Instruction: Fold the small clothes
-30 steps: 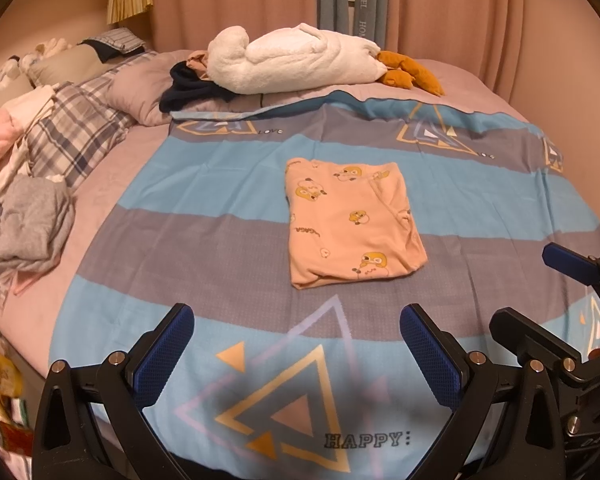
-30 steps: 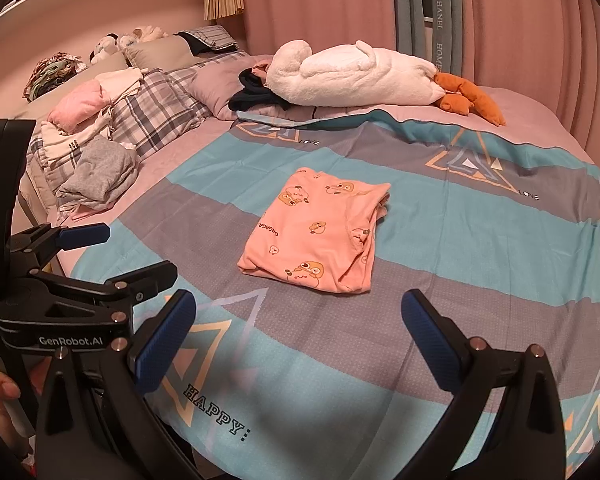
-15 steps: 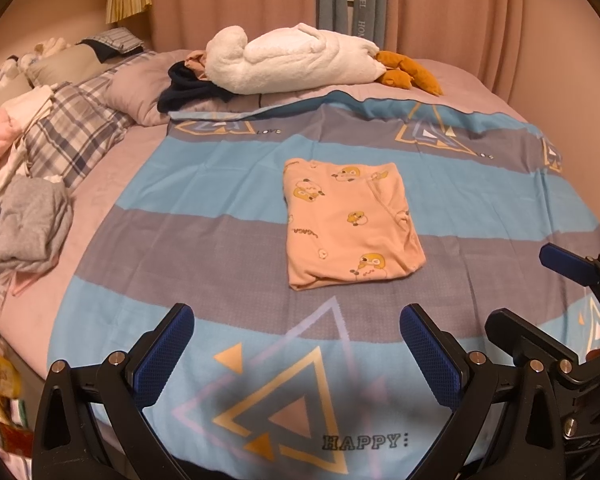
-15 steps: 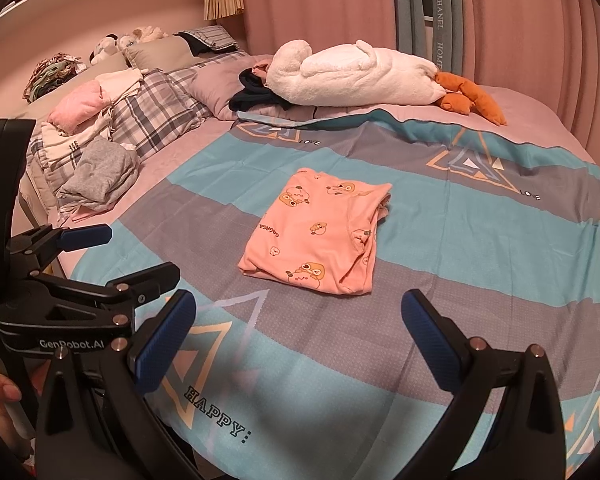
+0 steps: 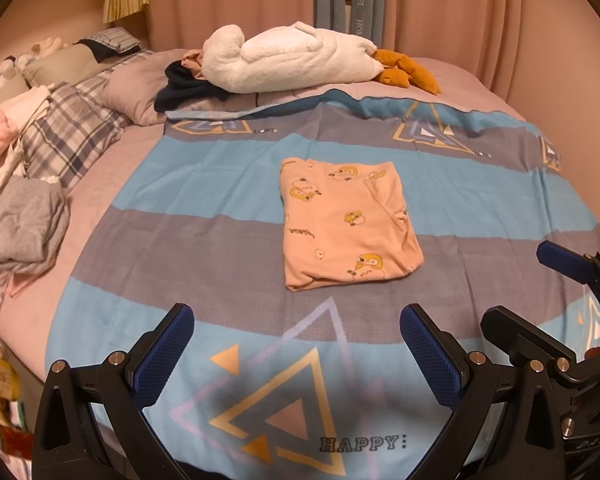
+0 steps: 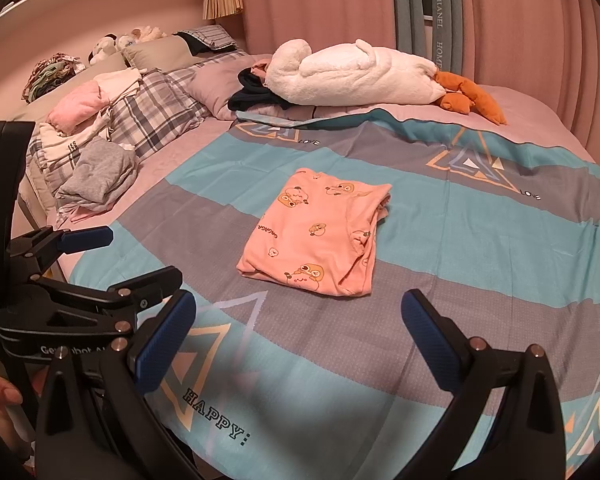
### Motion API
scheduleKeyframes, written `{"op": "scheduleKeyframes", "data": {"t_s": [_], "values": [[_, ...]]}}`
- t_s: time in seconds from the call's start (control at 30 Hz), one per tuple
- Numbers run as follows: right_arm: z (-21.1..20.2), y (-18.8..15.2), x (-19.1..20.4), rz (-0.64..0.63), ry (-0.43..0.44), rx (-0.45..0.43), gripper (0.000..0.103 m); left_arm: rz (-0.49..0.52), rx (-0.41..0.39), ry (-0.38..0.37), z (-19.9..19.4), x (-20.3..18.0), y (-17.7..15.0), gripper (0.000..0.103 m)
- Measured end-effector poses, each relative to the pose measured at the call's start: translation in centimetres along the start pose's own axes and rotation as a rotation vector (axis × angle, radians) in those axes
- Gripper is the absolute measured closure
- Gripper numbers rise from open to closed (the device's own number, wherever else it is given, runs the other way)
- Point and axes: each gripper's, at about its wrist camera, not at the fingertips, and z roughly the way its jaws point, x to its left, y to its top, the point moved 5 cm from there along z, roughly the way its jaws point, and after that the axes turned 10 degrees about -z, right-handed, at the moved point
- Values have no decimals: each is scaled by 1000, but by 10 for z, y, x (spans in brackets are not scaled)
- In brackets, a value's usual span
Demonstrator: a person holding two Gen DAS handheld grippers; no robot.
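Pink cloth with cartoon prints (image 5: 348,226) lies folded into a rough rectangle in the middle of the striped bedspread (image 5: 204,240), across the line where a blue band meets a grey one, well apart from both tongs. One such garment is in view, and it looks close to done as a fold.

Left tongs (image 5: 296,354) hover over the near edge of the bed with jaws spread wide and nothing between them. Right tongs (image 6: 298,338) are the same: wide apart, empty, hanging above the printed triangle near the bed's foot. That makes two tongs, each with two blue pads.

Risk, as I judge it, sits along the right side of the garment, where loose layers bunch and overlap. A grab there could catch only the top layer and pull the fold apart. A pinch taken too deep could also lift the bedspread along with the cloth, since both are thin and soft. Dragging rather than lifting would likely skew the rectangle.

Further out: one white plush toy (image 5: 296,60) with orange feet lies across the far side, one dark garment (image 5: 184,88) beside it, one grey heap (image 5: 28,226) at the left edge, and a plaid pillow (image 5: 68,136) near it.
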Motion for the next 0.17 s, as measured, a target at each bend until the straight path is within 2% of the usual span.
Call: {"op": "scheduleKeyframes", "data": {"t_s": [0.17], "values": [[2, 0, -1, 0, 2, 1, 0, -6, 6, 2, 2, 1, 3, 1]]}}
